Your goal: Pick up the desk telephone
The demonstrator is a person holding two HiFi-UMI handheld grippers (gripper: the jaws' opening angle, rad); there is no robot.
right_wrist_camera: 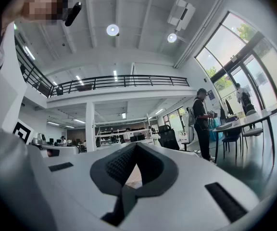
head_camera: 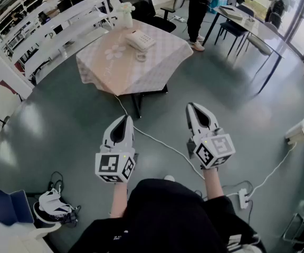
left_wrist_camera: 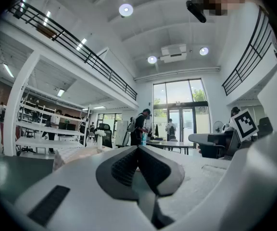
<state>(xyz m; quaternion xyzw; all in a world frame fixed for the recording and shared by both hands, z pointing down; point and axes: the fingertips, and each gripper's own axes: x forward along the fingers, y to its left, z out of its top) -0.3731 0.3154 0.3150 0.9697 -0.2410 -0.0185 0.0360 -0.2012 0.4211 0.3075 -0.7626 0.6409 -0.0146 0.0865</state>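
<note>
Head view: left tool (head_camera: pixel 126 118) and right tool (head_camera: pixel 190 107) side by side, level above the grey floor (head_camera: pixel 236 115), each shut tight and empty. Well ahead of both, desk telephone (head_camera: pixel 140 40) on the cloth-covered tabletop (head_camera: pixel 121 70), handset on the cradle, towards the far edge. Near it, a white vase of flowers (head_camera: pixel 125 13). A white cable (head_camera: pixel 157 140) across the floor from under the tabletop, between the tools. Beyond, a standing person (head_camera: pixel 197 9) by a second table (head_camera: pixel 249 25).

Left gripper view: dark pads (left_wrist_camera: pixel 124 167) of the left tool pressed together at the tip, nothing caught. At the right edge, the right tool's marker cube (left_wrist_camera: pixel 246 122). Telephone not made out.

Right gripper view: pads (right_wrist_camera: pixel 119 165) together likewise, nothing held. Person standing at the right.
</note>
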